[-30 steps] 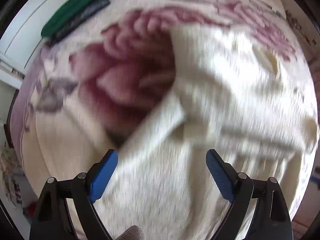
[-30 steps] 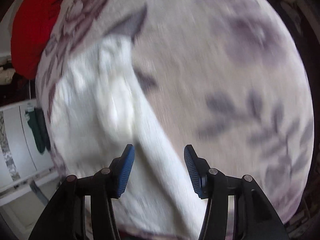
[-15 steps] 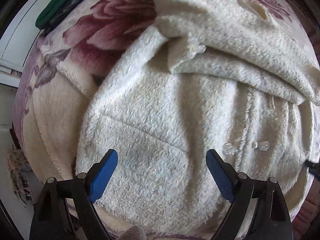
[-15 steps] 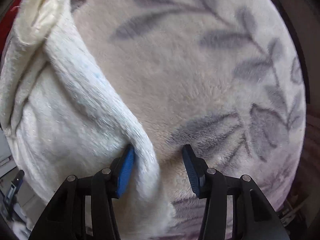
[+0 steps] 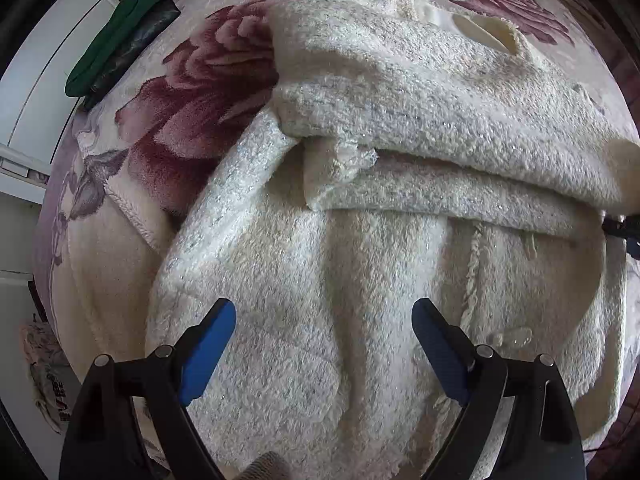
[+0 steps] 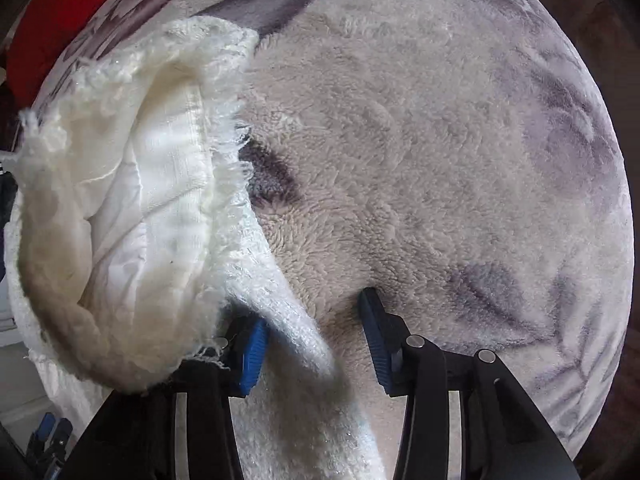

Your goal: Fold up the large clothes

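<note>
A cream fluffy garment [image 5: 360,240] lies on a flowered plush blanket [image 5: 192,92], with one part folded across its upper half. My left gripper [image 5: 322,344] hovers over the garment's lower part, pointing down, open, with nothing between its blue pads. In the right wrist view the garment's edge [image 6: 296,320] runs between the jaws of my right gripper [image 6: 314,320], which are closing. The left pad [image 6: 252,356] touches the fabric; the right pad [image 6: 374,344] presses into the blanket [image 6: 440,160], apart from the fabric. A turned-up fold showing white lining [image 6: 120,200] bulges at the left.
A green striped item [image 5: 120,28] and a dark one [image 5: 132,48] lie at the blanket's far left corner, by a white cabinet [image 5: 36,92]. A red cloth [image 6: 60,12] sits at the far end. The bed's edge drops off at the left.
My right gripper has sunk onto the garment's edge and its jaws have narrowed around it. The left gripper has drifted across the garment, still open.
</note>
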